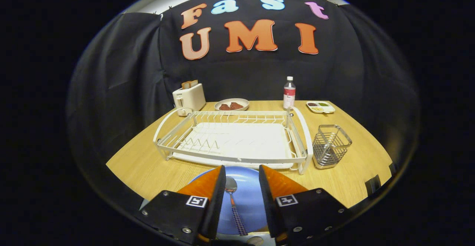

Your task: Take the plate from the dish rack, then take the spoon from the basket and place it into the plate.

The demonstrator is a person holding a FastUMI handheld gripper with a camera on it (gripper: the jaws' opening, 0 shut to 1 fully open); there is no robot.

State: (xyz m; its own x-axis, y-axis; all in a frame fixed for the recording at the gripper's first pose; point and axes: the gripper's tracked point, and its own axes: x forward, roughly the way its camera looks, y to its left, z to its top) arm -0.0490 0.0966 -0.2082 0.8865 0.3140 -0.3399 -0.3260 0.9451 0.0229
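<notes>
The hand-held gripper hangs with its fingers spread apart, gripping nothing. Between them lies the spoon, bowl forward, resting on the blue plate beneath the fingers on the tabletop. Just ahead stands the white dish rack; the wire basket is ahead to the right.

Gripper: two wedge-shaped fingers, glossy orange on their upper faces, with dark inner edges. Each finger is mounted on a matte black angular block. Both blocks carry one small square black-and-white fiducial marker near the finger root. Silver round-head screws are set along the block edges and corners. Orange trim, possibly padding, shows beneath the blocks, though this area is poorly seen.
</notes>
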